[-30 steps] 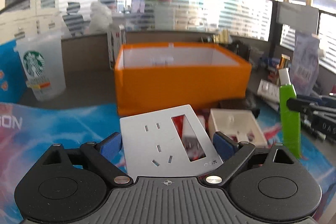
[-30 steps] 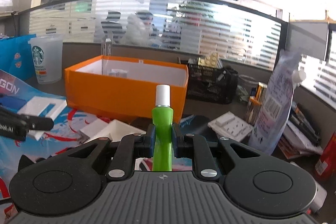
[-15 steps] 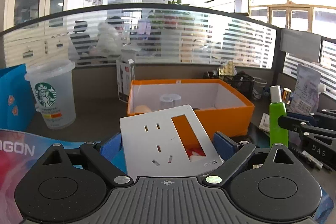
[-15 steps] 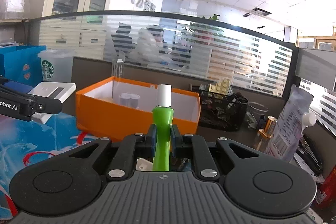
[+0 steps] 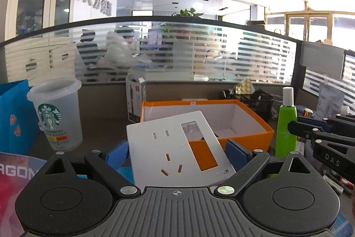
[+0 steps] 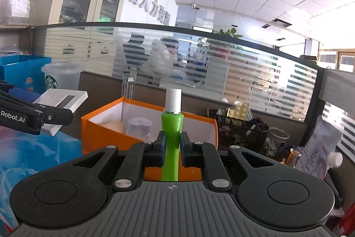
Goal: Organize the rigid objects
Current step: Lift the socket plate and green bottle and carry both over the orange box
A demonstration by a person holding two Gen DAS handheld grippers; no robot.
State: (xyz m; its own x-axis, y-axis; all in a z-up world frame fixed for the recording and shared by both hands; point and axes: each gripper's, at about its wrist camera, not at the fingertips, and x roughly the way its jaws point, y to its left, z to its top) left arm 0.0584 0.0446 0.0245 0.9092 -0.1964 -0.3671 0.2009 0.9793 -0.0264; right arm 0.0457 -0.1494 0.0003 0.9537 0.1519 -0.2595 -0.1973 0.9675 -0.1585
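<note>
Left hand-held gripper [image 5: 177, 153]: blue pads are pressed against the two side edges of a white socket faceplate [image 5: 177, 146], which is held flat and tilted, far edge raised. Right hand-held gripper [image 6: 170, 144]: pads are pinched on the waist of a green bottle [image 6: 172, 128] with a white cap, held upright. Both items are carried in the air, on the near side of the orange box [image 6: 106, 126]; from the left view the faceplate overlaps the box's near wall [image 5: 244, 141], the bottle is seen just right of it.

Box contents: a clear container [image 6: 138, 126] is visible at the far left; the right portion looks bare.

Judged step: transport to the box for deposit. For a clean placement, the faceplate is best carried past the near rim, levelled, lowered close to the floor, then released, since a flat plate dropped from height may tip onto the rim. The bottle is best lowered upright into the free right portion, apart from the clear container. The two grippers are close; one deposit at a time is advised to avoid contact.
</note>
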